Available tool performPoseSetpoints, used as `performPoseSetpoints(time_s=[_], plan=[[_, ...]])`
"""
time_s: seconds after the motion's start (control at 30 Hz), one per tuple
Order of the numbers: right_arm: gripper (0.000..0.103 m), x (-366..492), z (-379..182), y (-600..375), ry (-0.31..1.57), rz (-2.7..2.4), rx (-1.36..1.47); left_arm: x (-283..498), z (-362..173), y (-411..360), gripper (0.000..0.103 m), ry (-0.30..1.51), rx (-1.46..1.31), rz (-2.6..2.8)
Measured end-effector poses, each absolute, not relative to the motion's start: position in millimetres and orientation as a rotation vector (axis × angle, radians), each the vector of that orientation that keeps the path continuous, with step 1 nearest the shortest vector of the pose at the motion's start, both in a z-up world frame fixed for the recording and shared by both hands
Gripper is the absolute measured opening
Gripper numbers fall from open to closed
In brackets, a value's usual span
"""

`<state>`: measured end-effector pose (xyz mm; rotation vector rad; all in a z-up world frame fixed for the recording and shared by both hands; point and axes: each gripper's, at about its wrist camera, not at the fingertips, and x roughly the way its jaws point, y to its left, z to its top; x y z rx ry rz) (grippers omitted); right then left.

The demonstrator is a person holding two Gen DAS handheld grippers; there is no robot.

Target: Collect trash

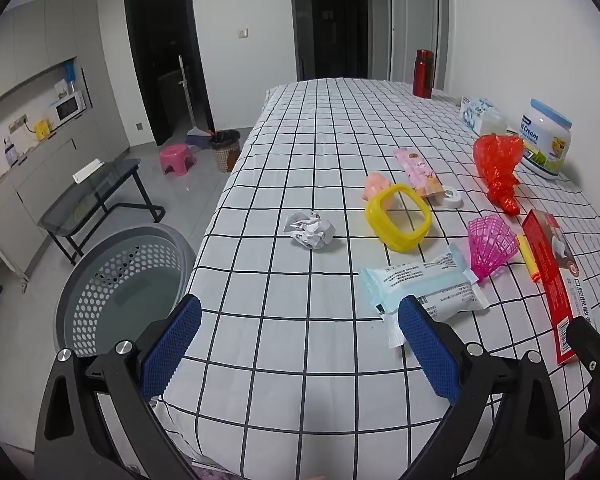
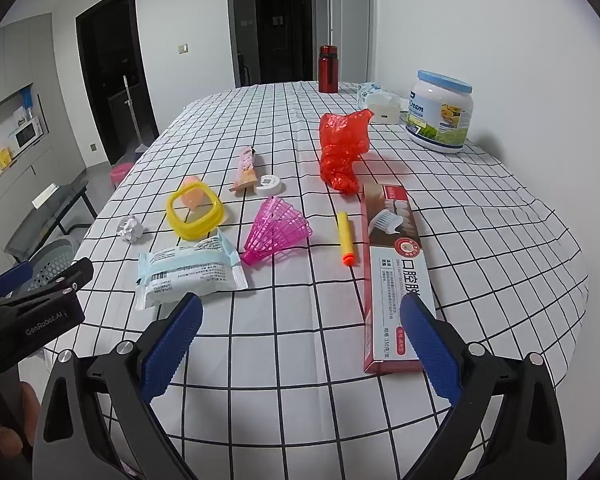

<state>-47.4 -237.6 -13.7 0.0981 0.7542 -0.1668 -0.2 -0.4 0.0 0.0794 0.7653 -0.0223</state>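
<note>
On the checked tablecloth (image 1: 300,160) lie a crumpled paper ball (image 1: 311,230) (image 2: 130,229), a blue-white wipes packet (image 1: 420,284) (image 2: 188,272), a yellow ring (image 1: 398,216) (image 2: 194,210), a pink mesh shuttlecock (image 1: 490,246) (image 2: 278,232), a yellow foam dart (image 2: 346,238), a red crumpled bag (image 1: 498,164) (image 2: 342,148), a pink sachet (image 1: 418,168) (image 2: 246,168) and a red toothpaste box (image 1: 550,264) (image 2: 394,272). A grey perforated basket (image 1: 124,276) stands on the floor left of the table. My left gripper (image 1: 300,344) is open and empty over the near edge. My right gripper (image 2: 300,344) is open and empty, its right finger beside the box.
A red flask (image 1: 423,73), tissue pack (image 1: 482,114) and cream jar (image 1: 546,138) stand at the far right of the table. A glass side table (image 1: 100,192), pink stool (image 1: 177,159) and woven bin (image 1: 225,149) stand on the floor at left.
</note>
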Motion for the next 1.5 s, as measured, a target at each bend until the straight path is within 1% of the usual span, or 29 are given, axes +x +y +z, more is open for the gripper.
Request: performPoseSetpoints(time_s=[1.5], plan=[[0.094,-47.7,-12.4,-240.7,0.746,-0.160,0.110,-1.4,3.1,0.1,0.097,0.762,0.081,-0.022]])
